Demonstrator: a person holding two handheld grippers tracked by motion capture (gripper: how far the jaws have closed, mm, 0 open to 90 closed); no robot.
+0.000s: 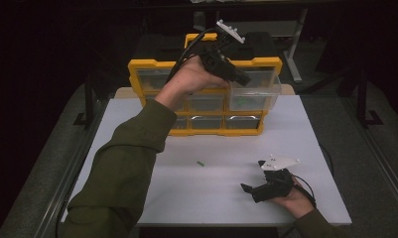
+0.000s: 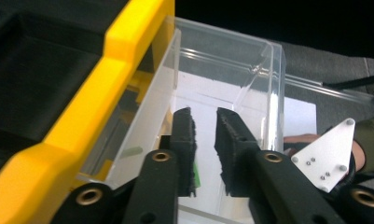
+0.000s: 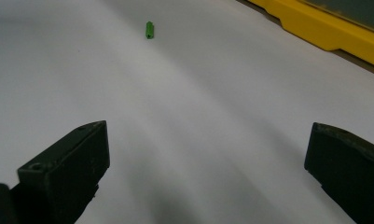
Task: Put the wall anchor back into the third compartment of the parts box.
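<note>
White rectangular tabletop [image 1: 211,193] spread across the middle of the high view, dark floor around it. Yellow plastic organiser cabinet with rows of clear drawers [image 1: 152,66] standing upright at the far edge of the tabletop, front toward the person. Clear plastic drawer [image 1: 256,91] pulled out from the cabinet's upper right corner, jutting forward over the lower rows; small green pieces [image 1: 243,102] lying on its floor.

Olive-green sleeve [image 1: 122,168] reaching up from the bottom left, raised above the tabletop. Left hand-held gripper [image 1: 243,79] at the end of that arm, angled down into the mouth of the pulled-out drawer; in the left gripper view [image 2: 205,144], black jaws a narrow gap apart, nothing clamped between them, a bit of green visible just behind the left jaw, inside the drawer [image 2: 222,84].

Right hand-held gripper [image 1: 251,191] resting low at the near right of the tabletop, well apart from the cabinet; in the right gripper view [image 3: 208,172], jaws spread wide, bare tabletop between them, holding nothing.

Small green cylindrical plastic piece [image 1: 201,163] lying alone on the tabletop between cabinet and right hand-held gripper, also ahead of the right jaws [image 3: 149,30].
</note>
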